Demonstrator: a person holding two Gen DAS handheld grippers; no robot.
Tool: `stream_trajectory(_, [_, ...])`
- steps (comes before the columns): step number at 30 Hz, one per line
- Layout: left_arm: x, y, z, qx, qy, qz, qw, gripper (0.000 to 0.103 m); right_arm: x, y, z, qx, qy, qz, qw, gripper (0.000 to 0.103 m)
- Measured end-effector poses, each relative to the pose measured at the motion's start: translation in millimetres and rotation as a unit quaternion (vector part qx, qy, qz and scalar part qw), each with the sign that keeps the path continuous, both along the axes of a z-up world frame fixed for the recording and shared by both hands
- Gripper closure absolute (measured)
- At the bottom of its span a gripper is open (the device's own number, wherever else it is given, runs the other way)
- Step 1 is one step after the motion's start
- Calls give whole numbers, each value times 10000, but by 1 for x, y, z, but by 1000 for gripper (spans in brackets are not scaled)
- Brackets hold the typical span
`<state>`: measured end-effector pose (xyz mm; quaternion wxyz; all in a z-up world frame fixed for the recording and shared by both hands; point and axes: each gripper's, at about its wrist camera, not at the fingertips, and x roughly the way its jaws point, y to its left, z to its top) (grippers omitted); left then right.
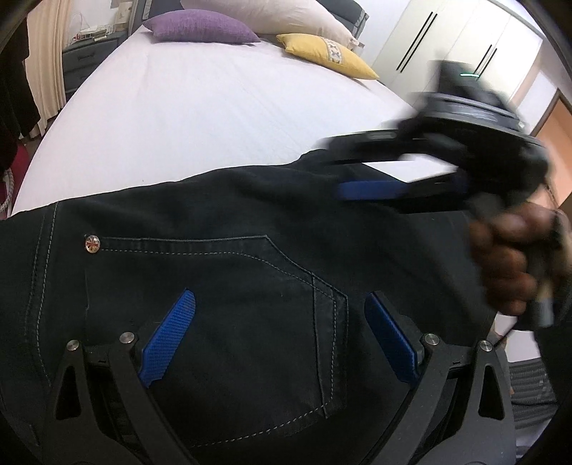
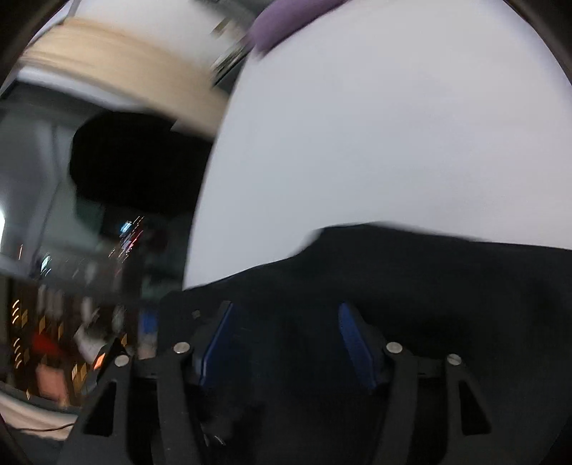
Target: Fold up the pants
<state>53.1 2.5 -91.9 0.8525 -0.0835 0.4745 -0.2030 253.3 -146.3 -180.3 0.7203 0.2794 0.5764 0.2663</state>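
Black jeans (image 1: 221, 221) lie across the near part of a white bed (image 1: 200, 118), back pocket (image 1: 250, 304) and a metal rivet (image 1: 92, 243) facing up. My left gripper (image 1: 282, 297) hovers over that pocket, its blue pads wide apart and holding nothing. To the right, a hand (image 1: 507, 264) holds my blurred right gripper (image 1: 339, 166) at the jeans' far edge; white sheet shows between its fingers. In the right wrist view that gripper (image 2: 286, 311) stands open over the dark cloth (image 2: 429, 286), and its pads press on nothing that I can see.
Purple (image 1: 200, 27), white (image 1: 271, 18) and yellow (image 1: 325, 53) pillows lie at the head of the bed. A white wardrobe (image 1: 447, 39) stands at the right and a dark dresser (image 1: 85, 60) at the left. The bed's edge (image 2: 200, 214) drops to a cluttered floor.
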Motion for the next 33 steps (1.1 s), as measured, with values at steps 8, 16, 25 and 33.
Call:
stream_trajectory(8, [-4, 4, -2, -94, -13, 15, 10000, 6, 5, -127, -11, -493, -31, -2543, 9659, 88])
stream_trajectory(16, [-9, -3, 3, 171, 3, 41, 9998, 6, -82, -91, -5, 550, -111, -1211, 9911, 36])
stream_trajectory(25, [41, -87, 50, -548, -53, -948, 9940, 63, -166, -248, -31, 402, 35, -3440, 9381, 103])
stream_trajectory(33, [114, -72, -32, -1355, 1564, -791, 9752, 99, -152, -289, -35, 454, -70, -3898, 9197, 103])
